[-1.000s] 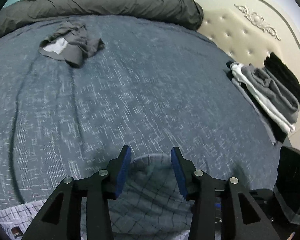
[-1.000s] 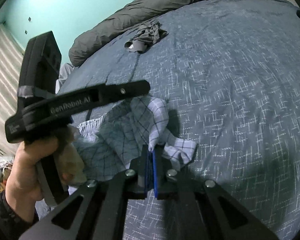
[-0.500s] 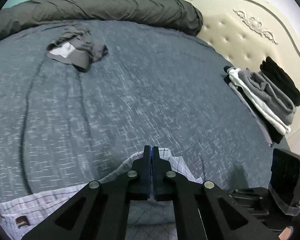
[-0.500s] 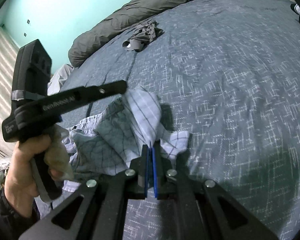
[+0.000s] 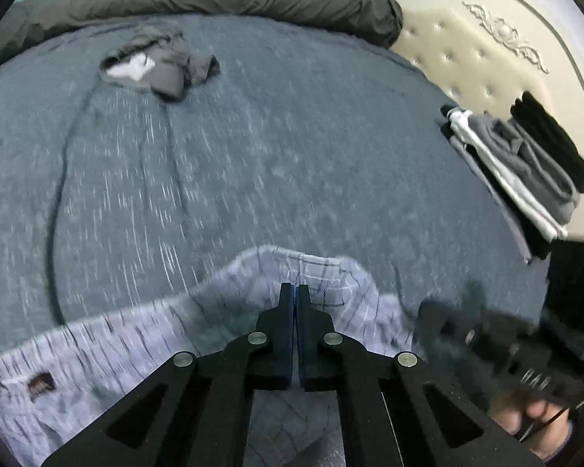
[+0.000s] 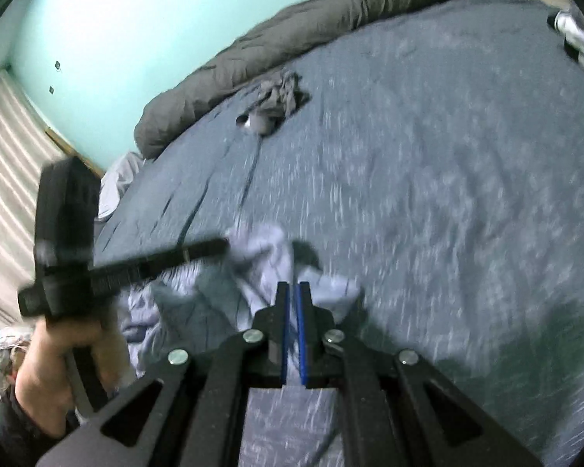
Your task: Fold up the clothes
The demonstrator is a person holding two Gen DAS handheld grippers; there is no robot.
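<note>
Left gripper (image 5: 295, 292) and right gripper (image 6: 293, 290) both clamp the one checked shirt (image 5: 323, 272); only the left view shows one folded stack (image 5: 525, 163) at three o'clock.

Nothing can be read: the small dark patch (image 5: 39, 384) on the checked garment (image 5: 136, 342), at eight o'clock, is blurred.

Pale checked shirt (image 5: 323, 284) on blue-grey flecked bedspread (image 5: 292, 148); mint wall (image 6: 136, 39).

A blue-grey bed (image 5: 292, 148) carries a crumpled grey garment (image 5: 159, 64) upper left, folded clothes (image 5: 518, 171) at right, a checked garment (image 5: 144, 346) along the bottom.
</note>
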